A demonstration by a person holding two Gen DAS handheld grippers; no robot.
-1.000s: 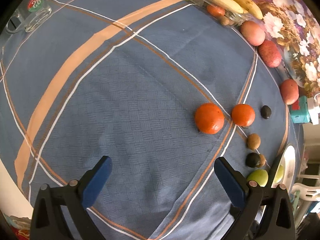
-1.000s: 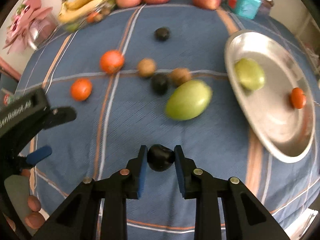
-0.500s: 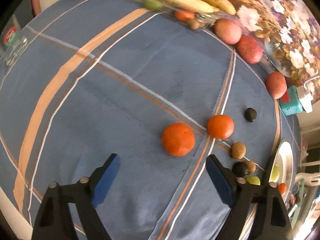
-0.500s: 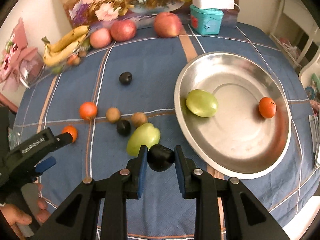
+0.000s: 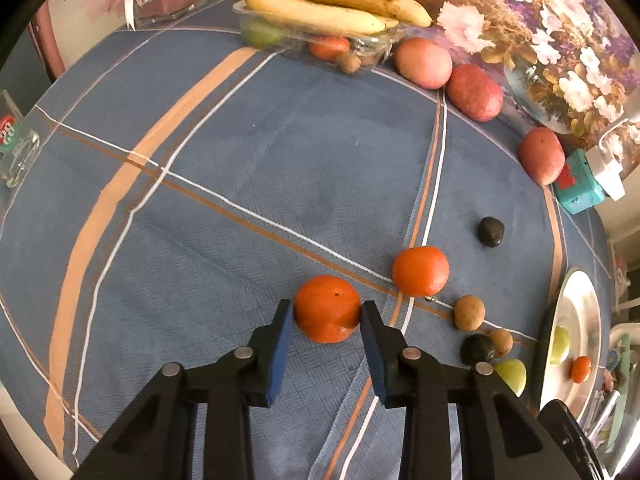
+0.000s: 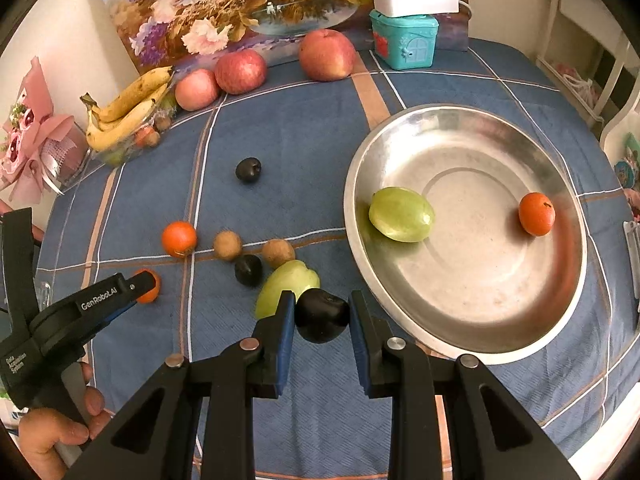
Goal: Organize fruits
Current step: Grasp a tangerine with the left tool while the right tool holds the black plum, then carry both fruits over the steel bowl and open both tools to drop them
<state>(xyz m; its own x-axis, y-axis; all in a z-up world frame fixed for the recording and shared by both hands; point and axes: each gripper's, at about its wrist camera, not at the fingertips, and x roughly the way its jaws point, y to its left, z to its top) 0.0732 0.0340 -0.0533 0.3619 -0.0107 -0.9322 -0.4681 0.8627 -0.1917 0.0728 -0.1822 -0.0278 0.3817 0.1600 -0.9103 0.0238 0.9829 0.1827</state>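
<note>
Fruits surround us on the desk's blue woven cloth [image 5: 280, 168]. Our left hand-held gripper [image 5: 326, 312] is closing around a dimpled tangerine [image 5: 328, 308]; our right hand-held gripper [image 6: 322, 314] clamps a glossy dark plum [image 6: 322, 315]. Beyond, a green mango [image 6: 288, 286] and a round steel plate [image 6: 480, 332]; farther, apples [image 6: 326, 54].

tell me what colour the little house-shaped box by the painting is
Teal house-shaped box, clearest in the right wrist view.

Both grippers: black plastic frames w/ blue finger pads, round silver screws at the pivots. Left gripper [image 6: 138, 294] carries white "GenRobot.AI" lettering; bare hand [image 6: 48, 436] on its handle. Right gripper [image 6: 322, 316] looks the same.
</note>
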